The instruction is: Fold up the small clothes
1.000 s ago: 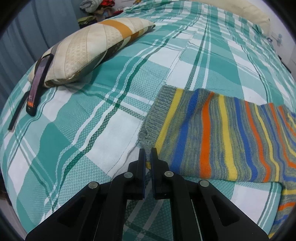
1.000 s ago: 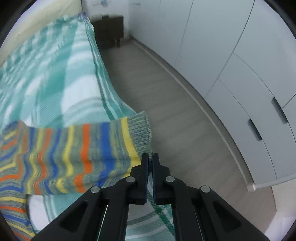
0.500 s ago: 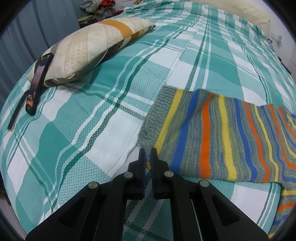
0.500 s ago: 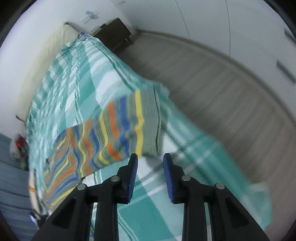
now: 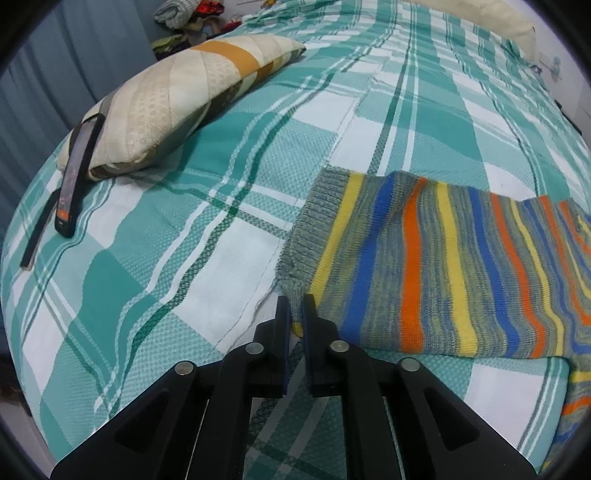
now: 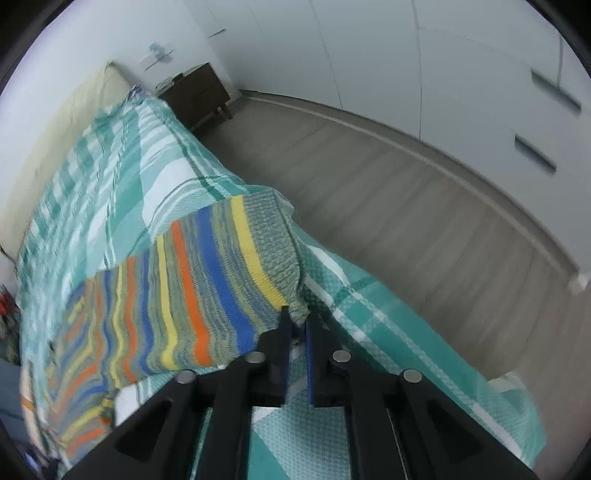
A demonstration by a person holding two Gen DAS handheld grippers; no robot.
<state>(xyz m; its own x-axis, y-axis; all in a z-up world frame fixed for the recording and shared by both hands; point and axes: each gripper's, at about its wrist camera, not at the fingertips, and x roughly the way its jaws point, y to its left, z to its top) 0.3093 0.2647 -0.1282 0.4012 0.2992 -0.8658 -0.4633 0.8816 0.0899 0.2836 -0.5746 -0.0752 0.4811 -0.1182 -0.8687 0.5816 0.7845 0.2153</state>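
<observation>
A striped knit garment (image 5: pixel 436 266) in blue, orange, yellow and grey lies flat on the teal plaid bedspread (image 5: pixel 184 266). My left gripper (image 5: pixel 294 308) is shut on the near corner of its grey ribbed cuff at one end. In the right wrist view the same garment (image 6: pixel 192 288) stretches to the left, and my right gripper (image 6: pixel 296 317) is shut on the corner of its ribbed cuff at the other end, near the bed's side edge.
A beige and orange pillow (image 5: pixel 173 99) lies at the back left with a dark phone (image 5: pixel 75 173) and a strap leaning on it. A clothes pile (image 5: pixel 184 14) lies beyond. Wooden floor (image 6: pixel 406 206), white wardrobes (image 6: pixel 461 74) and a dark nightstand (image 6: pixel 195 92) lie right of the bed.
My right gripper opened and let the cuff go half a second ago, swung to a new angle, and is now closed on the cuff corner again. The left gripper has stayed still.
</observation>
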